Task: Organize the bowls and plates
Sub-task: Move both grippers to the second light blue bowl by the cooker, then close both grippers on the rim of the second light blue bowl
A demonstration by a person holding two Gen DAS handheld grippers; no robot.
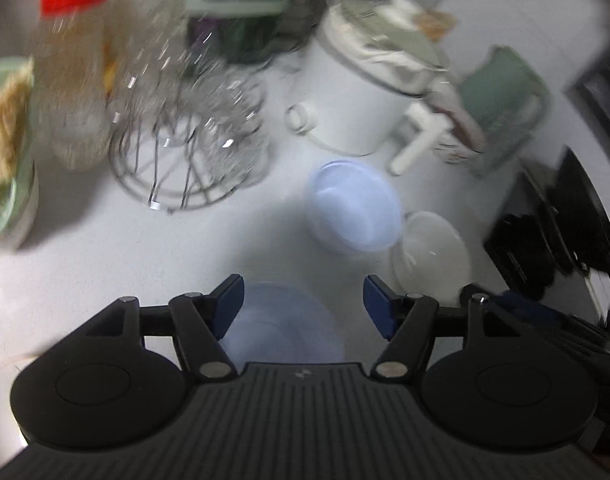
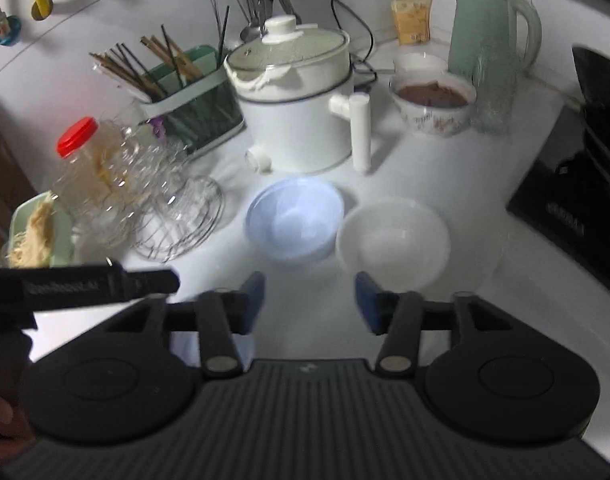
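A pale blue bowl point(image 2: 295, 222) and a white bowl point(image 2: 393, 236) sit side by side on the white counter point(image 2: 481, 184), the white one to the right. Both also show in the left wrist view, the blue bowl point(image 1: 355, 208) and the white bowl point(image 1: 433, 256). A pale blue plate point(image 1: 283, 326) lies directly under my left gripper point(image 1: 303, 306), which is open and empty. My right gripper point(image 2: 309, 300) is open and empty, just short of the two bowls. The left gripper's body point(image 2: 81, 282) shows at the right view's left edge.
A wire basket point(image 2: 177, 220) holding glasses and a red-capped jar point(image 2: 89, 160) stand at left. A white lidded pot point(image 2: 301, 108), a utensil caddy point(image 2: 189, 96), a filled patterned bowl point(image 2: 433, 100), a green kettle point(image 2: 493, 28) and a black cooktop point(image 2: 573, 192) ring the counter.
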